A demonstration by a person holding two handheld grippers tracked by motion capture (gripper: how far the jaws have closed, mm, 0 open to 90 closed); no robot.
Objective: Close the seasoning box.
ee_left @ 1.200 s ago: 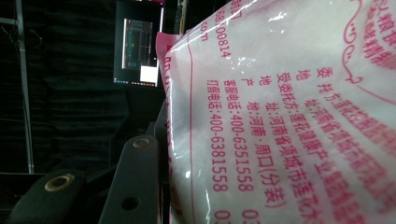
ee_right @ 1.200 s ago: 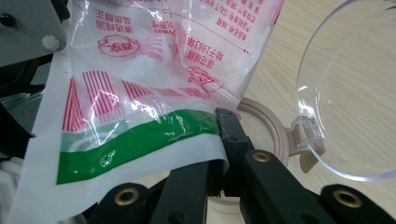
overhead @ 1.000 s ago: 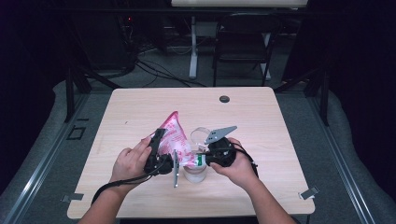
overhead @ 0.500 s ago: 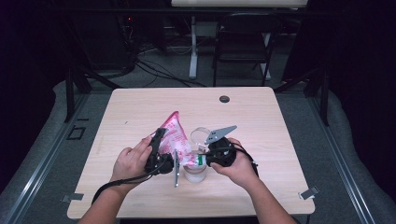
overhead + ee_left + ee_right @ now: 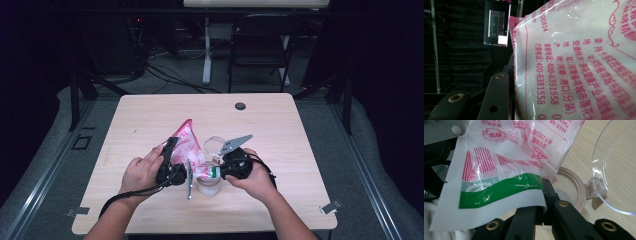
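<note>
A: Bag (image 5: 189, 150) of white granules, pink print with a green band at one end, held tilted over the clear jar (image 5: 210, 184) near the front middle of the tabletop (image 5: 280, 130). Green end is down at the jar mouth, pink end up and to the left.

B: Any change from a second ago?

A: None. Bag, jar and both hands sit where they were in the earlier high views.

B: Fingers?

A: Left gripper (image 5: 175, 167) has its fingers (image 5: 495, 100) spread part way and clamped on the bag body; the film fills most of the left gripper view (image 5: 579, 62). Right gripper (image 5: 220, 167) has its fingers (image 5: 564, 220) pressed together, pinching the bag's bottom seam just below the green band (image 5: 499, 190).

B: Counts?

A: One bag, one jar, one hinged clear lid (image 5: 616, 167), two grippers, two hands.

B: Jar state?

A: Open. Beige rim ring (image 5: 576, 187) is visible in the right gripper view, with the lid flipped back on its hinge beside it.

B: Surroundings, obstructions?

A: One small black round thing (image 5: 240, 106) at the far edge of the tabletop, well apart from the work. Folding chair (image 5: 260, 50) and floor cables behind. The bag covers part of the jar mouth, so I can't tell the fill level.
</note>
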